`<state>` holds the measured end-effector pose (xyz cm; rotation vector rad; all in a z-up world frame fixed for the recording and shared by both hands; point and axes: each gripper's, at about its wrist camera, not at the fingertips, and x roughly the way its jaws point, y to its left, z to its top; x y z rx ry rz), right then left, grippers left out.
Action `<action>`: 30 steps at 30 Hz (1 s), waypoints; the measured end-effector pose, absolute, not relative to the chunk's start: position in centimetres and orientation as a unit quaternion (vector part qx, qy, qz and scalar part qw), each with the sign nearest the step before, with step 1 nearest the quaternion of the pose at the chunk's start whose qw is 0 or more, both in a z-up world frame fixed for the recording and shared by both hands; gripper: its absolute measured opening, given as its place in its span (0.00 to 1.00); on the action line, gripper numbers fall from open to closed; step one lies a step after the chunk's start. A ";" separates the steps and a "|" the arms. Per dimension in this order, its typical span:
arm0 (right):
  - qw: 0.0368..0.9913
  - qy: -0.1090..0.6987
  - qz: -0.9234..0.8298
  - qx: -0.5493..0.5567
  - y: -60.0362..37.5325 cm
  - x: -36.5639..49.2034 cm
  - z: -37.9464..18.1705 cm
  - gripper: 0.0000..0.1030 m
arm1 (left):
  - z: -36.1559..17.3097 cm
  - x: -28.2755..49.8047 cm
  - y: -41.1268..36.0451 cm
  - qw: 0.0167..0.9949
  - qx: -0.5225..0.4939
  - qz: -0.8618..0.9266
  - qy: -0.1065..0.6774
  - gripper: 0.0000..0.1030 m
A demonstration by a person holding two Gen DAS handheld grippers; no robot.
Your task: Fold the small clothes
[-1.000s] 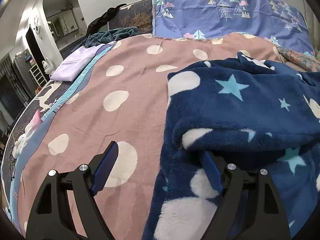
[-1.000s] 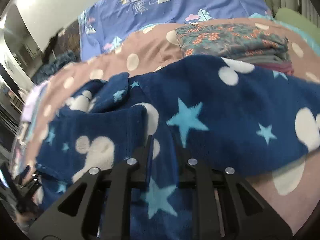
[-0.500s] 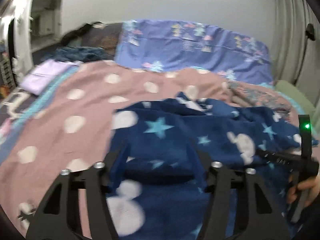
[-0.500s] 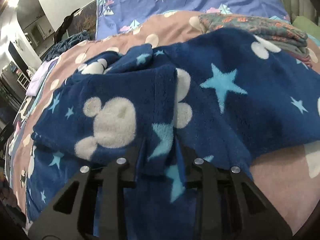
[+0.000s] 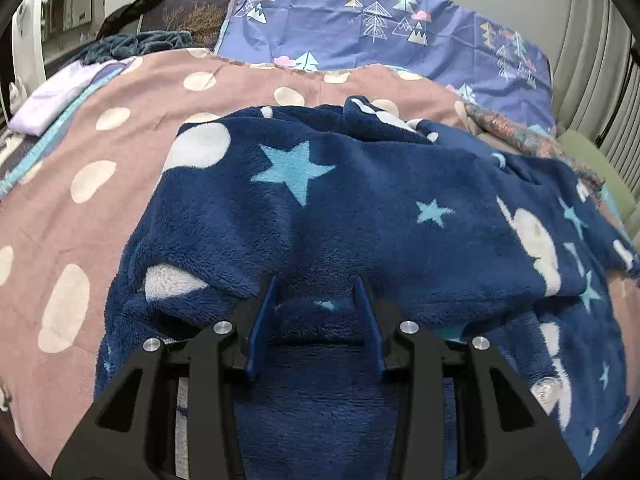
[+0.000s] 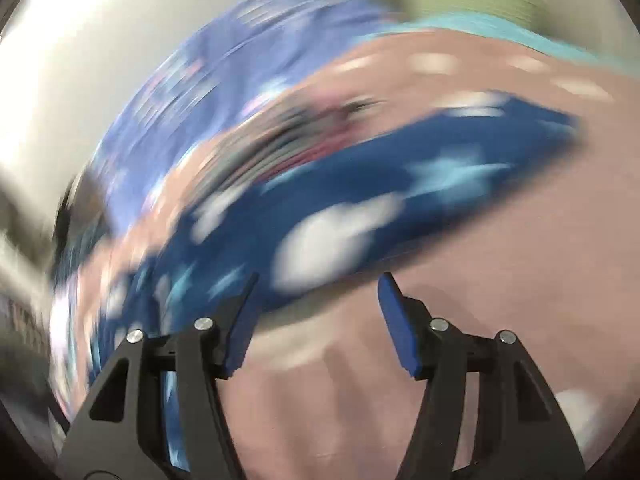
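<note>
A dark blue fleece garment (image 5: pixel 360 200) with stars and white blotches lies spread and partly doubled over on the pink spotted bedsheet (image 5: pixel 100 220). My left gripper (image 5: pixel 316 280) is at its near edge. Its jaws are closing, and a thick fold of the fleece fills the gap and touches both pads. The right wrist view is heavily blurred. There my right gripper (image 6: pixel 319 276) has its jaws opening wide, with only the pink sheet (image 6: pixel 480 280) behind the gap. The fleece (image 6: pixel 360 184) stretches beyond the fingertips and brushes past the left finger (image 6: pixel 240 320).
A folded floral pile (image 5: pixel 520 132) sits just behind the fleece at right. A lilac folded garment (image 5: pixel 52 96) lies at the far left edge of the bed. A blue tree-print cover (image 5: pixel 360 32) lines the back, with a green cushion (image 5: pixel 592 160) and curtains on the right.
My left gripper moved onto the fleece edge and narrowed around a fold. The right gripper let go of the fleece, opened, and swung fast to the right over the sheet.
</note>
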<state>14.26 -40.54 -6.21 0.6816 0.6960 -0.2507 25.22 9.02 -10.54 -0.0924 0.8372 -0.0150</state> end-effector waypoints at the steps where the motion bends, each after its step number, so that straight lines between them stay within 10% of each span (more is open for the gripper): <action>1: 0.868 0.319 -0.140 0.353 -42.6 13.6 -6.4 0.60 | -10.5 25.2 8.6 0.913 -0.034 -0.001 0.407 0.40; 8: 0.843 0.262 -0.221 0.414 -50.2 13.4 -7.2 0.58 | -10.5 25.3 9.2 0.913 -0.027 0.002 0.407 0.41; 12: 0.824 0.263 -0.224 0.449 -51.3 15.6 -8.2 0.12 | -10.5 25.2 9.3 0.913 -0.028 0.001 0.407 0.41; 23: 0.887 0.259 0.137 0.356 -27.1 21.6 -0.8 0.10 | -10.5 25.2 9.8 0.913 -0.044 -0.007 0.405 0.41; 30: 0.855 0.403 0.215 0.247 -12.2 23.8 -8.7 0.11 | -10.6 25.1 10.2 0.914 -0.061 -0.017 0.402 0.42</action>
